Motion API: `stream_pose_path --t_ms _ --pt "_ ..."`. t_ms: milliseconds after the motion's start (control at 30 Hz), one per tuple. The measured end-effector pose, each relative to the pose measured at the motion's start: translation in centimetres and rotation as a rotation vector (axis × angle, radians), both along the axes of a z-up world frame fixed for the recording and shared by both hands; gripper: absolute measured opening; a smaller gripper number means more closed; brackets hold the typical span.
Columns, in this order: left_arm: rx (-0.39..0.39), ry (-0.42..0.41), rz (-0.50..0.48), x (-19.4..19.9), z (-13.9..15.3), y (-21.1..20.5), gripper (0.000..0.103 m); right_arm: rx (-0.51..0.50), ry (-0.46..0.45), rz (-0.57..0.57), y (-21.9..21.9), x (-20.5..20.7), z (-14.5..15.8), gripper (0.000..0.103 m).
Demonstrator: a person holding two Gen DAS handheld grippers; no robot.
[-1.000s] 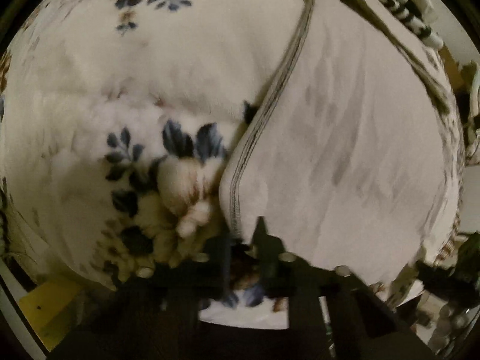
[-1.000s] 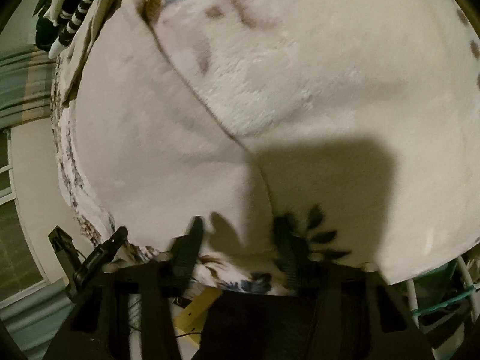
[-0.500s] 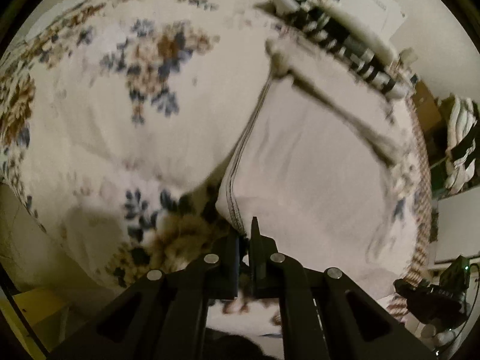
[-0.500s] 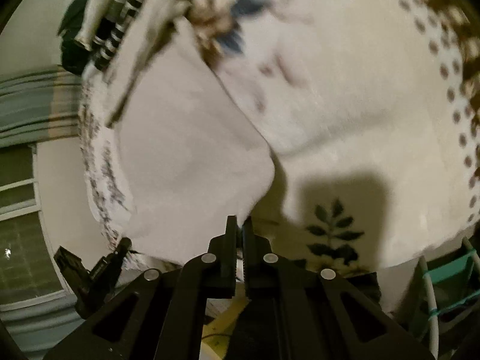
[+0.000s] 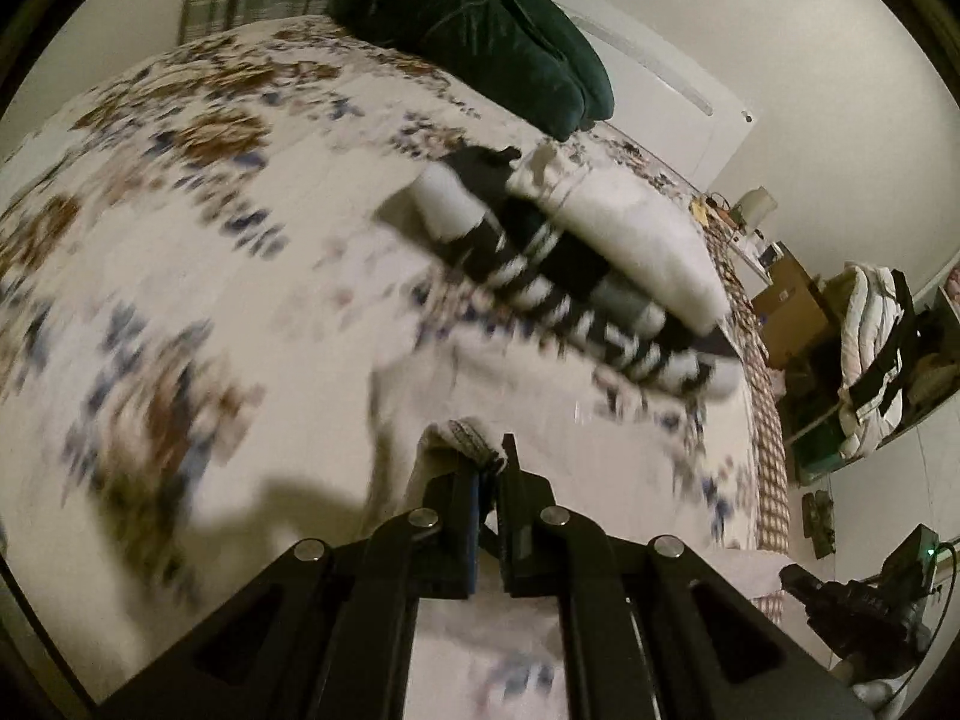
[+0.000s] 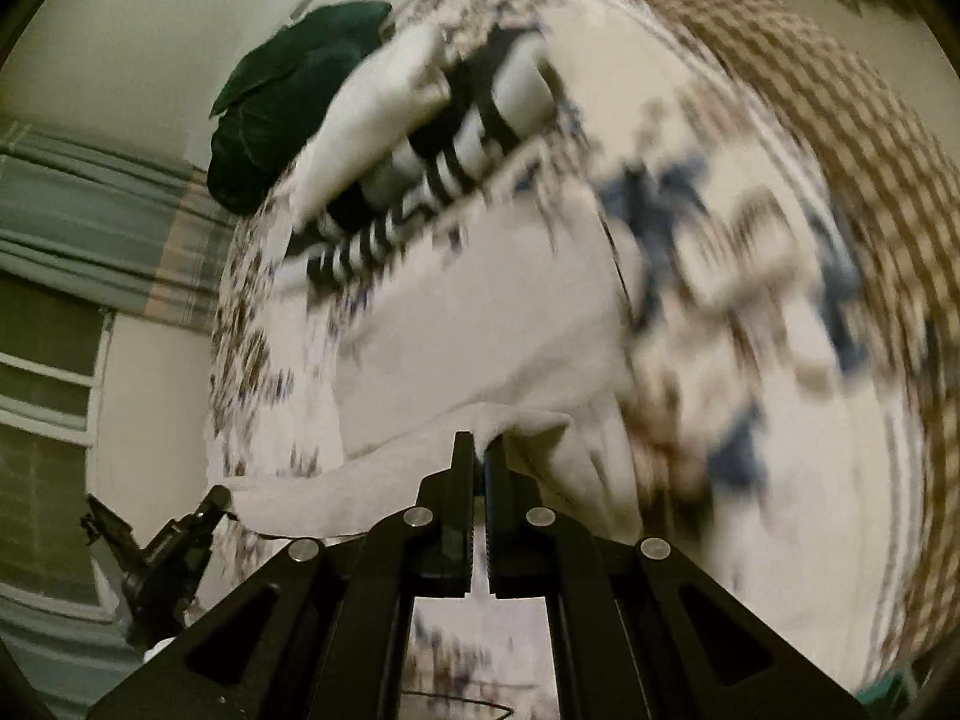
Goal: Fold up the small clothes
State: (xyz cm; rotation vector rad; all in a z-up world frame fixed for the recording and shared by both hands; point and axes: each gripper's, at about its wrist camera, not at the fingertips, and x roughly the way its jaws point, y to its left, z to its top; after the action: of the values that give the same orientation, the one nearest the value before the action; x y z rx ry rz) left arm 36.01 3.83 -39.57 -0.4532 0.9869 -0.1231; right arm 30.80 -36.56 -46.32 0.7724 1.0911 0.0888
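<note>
The white garment (image 6: 480,348) is pinched at its near edge by both grippers, the rest draped over the floral bedspread (image 5: 180,240). For a clean fold, the two held corners should be carried at equal height and pace toward the far hem, so that the edge is kept taut and level; slack between the grips is judged likely to leave a crooked crease. The left gripper (image 5: 489,468) is closed on a ribbed hem corner that is seen bunched above the jaw tips. The right gripper (image 6: 477,456) is closed on a plain corner, with cloth trailing to its left. Beyond the garment, a stack of folded striped clothes (image 5: 570,276) is seen on the bedspread, and a dark green pillow (image 5: 480,30) farther back. Both views are motion-blurred.
</note>
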Motion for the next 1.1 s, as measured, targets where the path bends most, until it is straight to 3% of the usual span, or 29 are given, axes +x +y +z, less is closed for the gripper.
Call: stream_pose_path --t_ms 200,267,433,500,533,567,600,633,667,800,867,1033,1100 --pt "0.047 0.099 -0.005 12.2 -6.4 -0.9 0.003 -0.135 0.042 -0.02 0.2 13.1 -3.1 0.003" --pt "0.052 0.151 -0.021 14.8 -8.8 -1.3 0.003 -0.172 0.08 -0.017 0.3 16.9 -5.0 0.003" --pt "0.06 0.314 -0.064 17.9 -13.8 -2.0 0.007 -0.163 0.188 -0.029 0.2 21.4 -9.5 0.003" --pt "0.039 0.324 -0.066 18.0 -14.1 -1.5 0.007 -0.128 0.21 -0.043 -0.2 22.0 -10.4 0.004" --pt "0.041 0.313 -0.062 18.0 -13.8 -1.2 0.013 -0.117 0.218 -0.043 -0.4 22.1 -10.6 0.006" --pt "0.038 0.3 -0.059 17.9 -13.4 -1.0 0.021 -0.118 0.206 -0.045 -0.5 21.9 -10.4 0.016" --pt "0.037 0.282 -0.057 17.7 -12.8 -0.7 0.05 -0.124 0.195 -0.048 -0.5 21.5 -10.0 0.028" --pt "0.045 0.271 -0.051 17.6 -12.3 -0.4 0.083 -0.134 0.177 -0.052 -0.6 20.7 -9.4 0.052" --pt "0.033 0.242 -0.048 17.2 -11.7 -0.1 0.088 -0.128 0.153 -0.052 -0.6 19.9 -8.8 0.059" --pt "0.075 0.205 -0.067 16.0 -10.6 0.1 0.088 -0.12 0.138 -0.031 0.1 17.3 -8.1 0.059" --pt "0.143 0.188 -0.078 15.1 -10.2 -0.1 0.088 -0.125 0.165 -0.02 0.6 16.3 -8.5 0.059" --pt "0.226 0.212 -0.104 13.5 -11.1 -0.4 0.088 -0.147 0.218 0.007 1.5 15.7 -10.6 0.059" --pt "0.234 0.233 -0.103 12.9 -11.7 -0.3 0.088 -0.137 0.231 0.024 1.8 15.8 -11.7 0.041"
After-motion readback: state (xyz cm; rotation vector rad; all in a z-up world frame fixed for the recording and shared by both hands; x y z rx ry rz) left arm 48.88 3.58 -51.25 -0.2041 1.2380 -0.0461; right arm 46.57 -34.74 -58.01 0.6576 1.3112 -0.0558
